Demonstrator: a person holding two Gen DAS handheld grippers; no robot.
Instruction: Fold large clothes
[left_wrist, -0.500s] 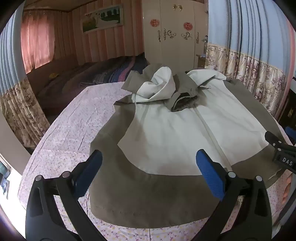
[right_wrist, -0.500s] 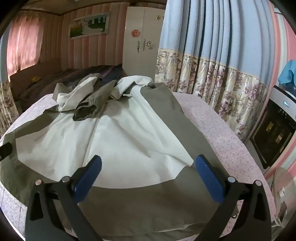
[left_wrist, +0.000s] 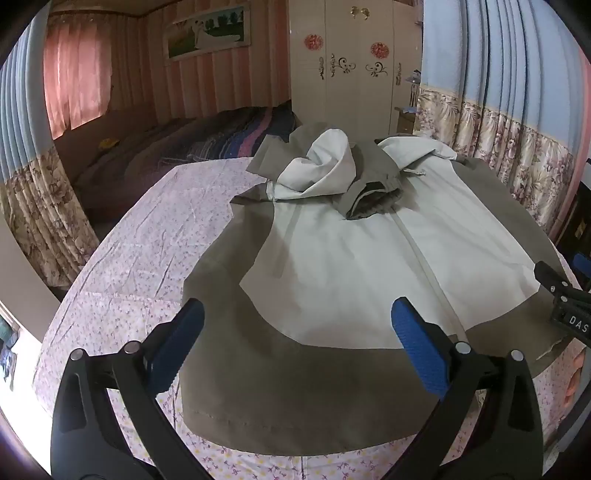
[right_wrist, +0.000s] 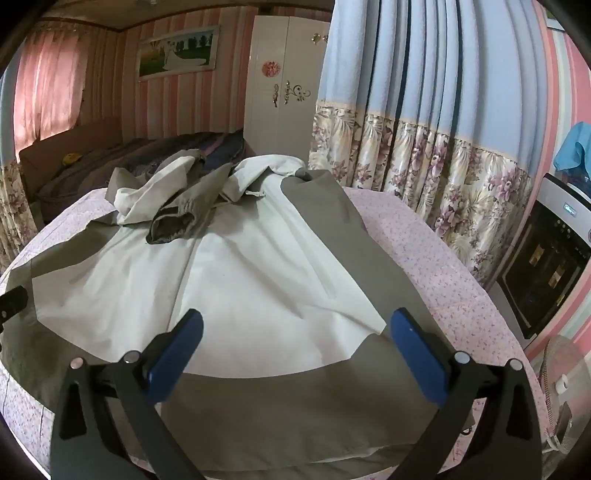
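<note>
A large jacket (left_wrist: 343, 280), cream in the middle with olive hem and sides, lies spread on a table under a pink floral cloth (left_wrist: 147, 251). Its sleeves and hood are bunched at the far end (left_wrist: 332, 173). My left gripper (left_wrist: 295, 339) hangs open above the jacket's near olive hem, nothing between its blue pads. In the right wrist view the same jacket (right_wrist: 229, 291) fills the table, and my right gripper (right_wrist: 295, 343) is open above the hem on the right side, holding nothing. The right gripper's black tip (left_wrist: 557, 288) shows at the left view's right edge.
Blue and floral curtains (right_wrist: 424, 155) hang close along the table's right side. A bed with a dark striped blanket (left_wrist: 192, 147) lies beyond the table, a white wardrobe (left_wrist: 354, 66) behind it. An oven-like appliance (right_wrist: 554, 258) and a fan (right_wrist: 561, 376) stand at right.
</note>
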